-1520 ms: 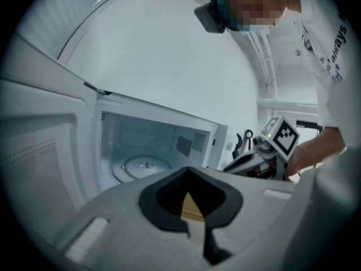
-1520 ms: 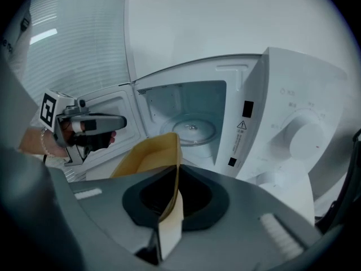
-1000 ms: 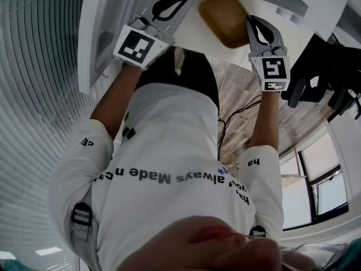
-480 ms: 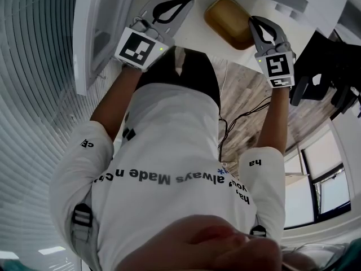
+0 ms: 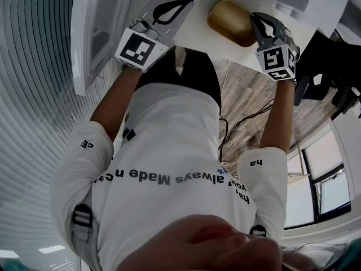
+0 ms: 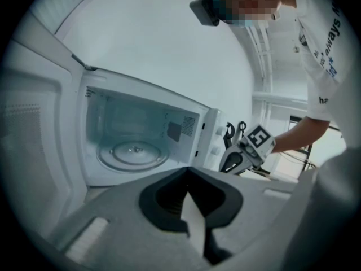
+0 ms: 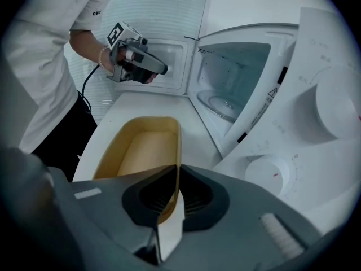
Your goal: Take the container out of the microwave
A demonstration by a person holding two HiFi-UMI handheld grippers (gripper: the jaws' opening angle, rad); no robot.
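Right tool (image 7: 172, 171), jaws opening, is gripping the yellow container (image 7: 141, 151) by its rim on the bench (image 7: 148, 103); left tool (image 6: 188, 173) is hovering clenched, empty.

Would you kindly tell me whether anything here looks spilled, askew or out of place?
Nothing stands out. The yellow container sits upright on the counter, its rim between the opening jaws of the right gripper; the microwave stands open, empty.

Mustard-yellow oblong plastic container (image 7: 138, 151) at centre, smooth, faintly glossy, white microwave (image 7: 316, 95) at right, glossy casing, clear glass turntable (image 7: 223, 103)
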